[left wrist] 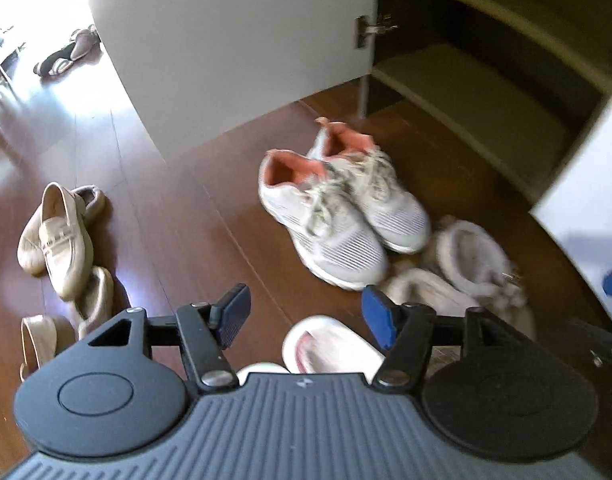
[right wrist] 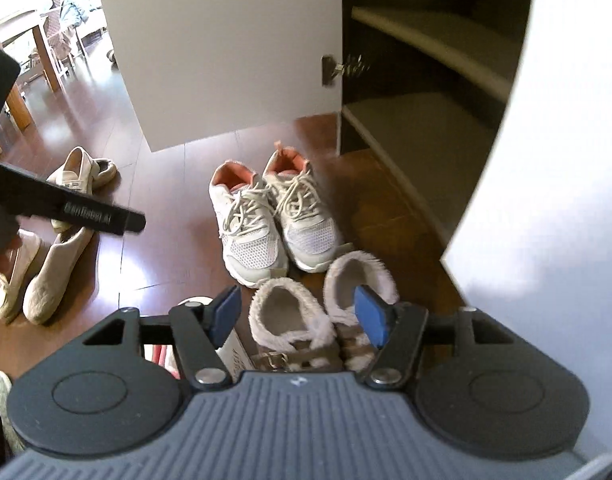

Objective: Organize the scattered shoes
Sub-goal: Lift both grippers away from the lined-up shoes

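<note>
A home entryway beside an open shoe cabinet

Dark polished wood floor (right wrist: 178, 184) carries scattered footwear: white sneakers (right wrist: 266, 216) with coral lining, fur-lined slippers (right wrist: 326, 312), beige loafers (left wrist: 58, 240). At 1 o'clock a white cabinet door (right wrist: 226, 48) stands open on a metal hinge (right wrist: 332, 70), showing pale shelves (left wrist: 486, 96). At 10 o'clock, a sunlit room holds a wooden dining table (right wrist: 22, 40) and chairs (right wrist: 62, 28).
</note>
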Available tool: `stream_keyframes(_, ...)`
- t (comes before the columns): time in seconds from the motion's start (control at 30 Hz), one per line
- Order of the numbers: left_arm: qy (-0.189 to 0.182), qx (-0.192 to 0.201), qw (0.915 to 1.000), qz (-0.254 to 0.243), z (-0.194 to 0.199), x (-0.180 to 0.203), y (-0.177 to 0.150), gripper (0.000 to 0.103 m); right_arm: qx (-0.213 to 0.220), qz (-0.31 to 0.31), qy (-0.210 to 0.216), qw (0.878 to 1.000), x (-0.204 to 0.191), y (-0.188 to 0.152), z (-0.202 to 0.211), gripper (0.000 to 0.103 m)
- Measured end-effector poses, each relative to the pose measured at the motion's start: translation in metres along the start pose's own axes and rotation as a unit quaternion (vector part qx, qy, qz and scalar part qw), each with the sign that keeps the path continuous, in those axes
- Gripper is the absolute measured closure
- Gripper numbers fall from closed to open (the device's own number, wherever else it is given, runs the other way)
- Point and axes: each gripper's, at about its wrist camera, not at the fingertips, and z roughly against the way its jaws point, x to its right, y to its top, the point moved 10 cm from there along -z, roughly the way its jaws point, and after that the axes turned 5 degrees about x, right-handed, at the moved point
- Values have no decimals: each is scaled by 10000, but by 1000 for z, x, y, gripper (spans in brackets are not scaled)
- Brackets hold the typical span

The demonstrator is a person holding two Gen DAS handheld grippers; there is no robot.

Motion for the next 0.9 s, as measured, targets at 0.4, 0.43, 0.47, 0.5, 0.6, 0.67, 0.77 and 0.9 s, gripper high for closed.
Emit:
stream_keyframes(0.4, -365, 375, 9986, 48, 92, 45, -21, 38, 278, 409, -316, 9983, 18, 5, 84, 34)
stream_keyframes(0.43, -358, 388, 9986, 53, 94, 45, -22, 38, 300, 447, -338, 9980, 19, 7, 88, 34)
stream_keyframes(0.47, -351, 402, 9986, 59, 97, 45, -23, 38, 310, 462, -347, 9978, 20, 8, 90, 34)
stream_keyframes(0.5, -349, 408, 9985, 73, 100, 44, -23, 38, 337, 492, -356, 9976, 20, 12, 93, 34)
stream_keyframes(0.6, -420, 361, 9983, 160, 105, 38, -26, 38, 409, 567, -321, 9970, 16, 23, 99, 31)
stream_keyframes(0.67, -447, 279, 9985, 166, 112, 22, -32, 38, 431, 646, -260, 9966, 9, 33, 100, 29)
stream_keyframes(0.77, -362, 195, 9991, 80, 126, -17, -43, 30, 533, 994, -19, 9936, -20, 62, 98, 23)
stream_keyframes(0.9, 457, 170, 9986, -201, 160, -114, -71, 23, 773, 1454, 562, 9847, -82, 99, 95, 13)
